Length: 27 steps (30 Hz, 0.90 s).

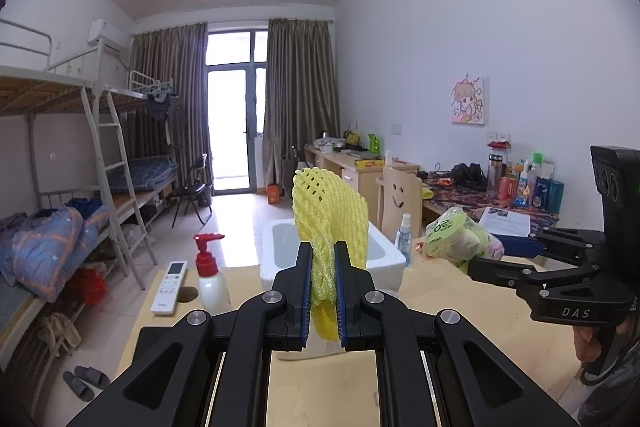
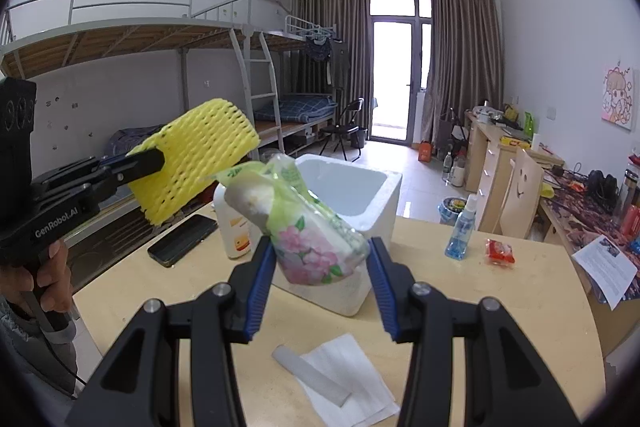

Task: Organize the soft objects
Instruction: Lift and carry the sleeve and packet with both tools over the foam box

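Left claw (image 1: 323,267), raised over the desk (image 2: 460,299), clamps a yellow foam net sleeve (image 1: 330,215); right claw (image 2: 320,267) grips a floral plastic tissue pack (image 2: 312,239) above the white foam box (image 2: 360,187), hiding its front.

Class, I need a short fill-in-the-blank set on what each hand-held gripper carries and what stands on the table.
1. The left hand-held gripper is shut on a ____ foam net sleeve.
2. The right hand-held gripper holds a pack of tissues printed with pink ____.
3. Behind both stands an open white foam ____.
4. The pump bottle has a ____ pump head.

Missing words: yellow; flowers; box; red
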Motion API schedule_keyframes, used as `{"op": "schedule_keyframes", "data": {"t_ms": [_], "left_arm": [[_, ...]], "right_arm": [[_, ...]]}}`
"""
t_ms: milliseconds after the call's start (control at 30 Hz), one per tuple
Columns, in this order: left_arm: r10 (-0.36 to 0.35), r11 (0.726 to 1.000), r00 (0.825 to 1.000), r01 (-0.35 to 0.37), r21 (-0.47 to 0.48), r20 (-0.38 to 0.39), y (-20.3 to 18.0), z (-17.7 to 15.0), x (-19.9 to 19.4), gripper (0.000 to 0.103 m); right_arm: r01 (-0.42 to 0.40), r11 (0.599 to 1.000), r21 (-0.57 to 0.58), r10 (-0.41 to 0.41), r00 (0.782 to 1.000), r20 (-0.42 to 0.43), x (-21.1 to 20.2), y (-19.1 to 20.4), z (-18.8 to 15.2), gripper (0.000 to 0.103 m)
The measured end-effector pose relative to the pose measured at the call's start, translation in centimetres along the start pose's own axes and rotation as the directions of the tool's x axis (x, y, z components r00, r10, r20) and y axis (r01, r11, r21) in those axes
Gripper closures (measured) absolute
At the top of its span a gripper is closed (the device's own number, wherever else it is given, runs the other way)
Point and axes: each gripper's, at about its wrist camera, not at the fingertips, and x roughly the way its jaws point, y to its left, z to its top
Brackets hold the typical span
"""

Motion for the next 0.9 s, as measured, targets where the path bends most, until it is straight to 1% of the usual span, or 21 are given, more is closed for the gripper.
{"op": "schedule_keyframes", "data": {"t_ms": [167, 300, 433, 667, 900], "left_arm": [[-0.001, 1.000, 1.000, 0.001, -0.006, -0.017, 0.3, 0.5, 1.4, 0.092], [0.005, 1.000, 1.000, -0.005, -0.017, -0.031, 0.9, 0.8, 2.4, 0.092], [0.000, 1.000, 0.998, -0.001, -0.018, -0.068, 1.1, 1.3, 4.0, 0.092], [-0.009, 1.000, 0.997, 0.008, -0.016, -0.079, 1.4, 1.7, 5.7, 0.092], [0.009, 1.000, 0.996, -0.011, -0.017, -0.088, 1.9, 1.8, 7.5, 0.092]], "right_arm": [[0.009, 0.999, 0.042, -0.009, 1.000, -0.002, 0.9, -1.1, 0.6, 0.052], [0.010, 0.997, 0.074, -0.009, 1.000, -0.019, 1.9, -1.9, 1.5, 0.052], [0.010, 0.998, 0.062, -0.008, 1.000, -0.021, 2.6, -2.0, 2.4, 0.052], [0.013, 0.999, 0.041, -0.011, 0.999, -0.038, 4.3, -2.0, 3.4, 0.052], [0.022, 0.999, 0.048, -0.019, 0.998, -0.061, 6.3, -2.4, 4.1, 0.052]]}}
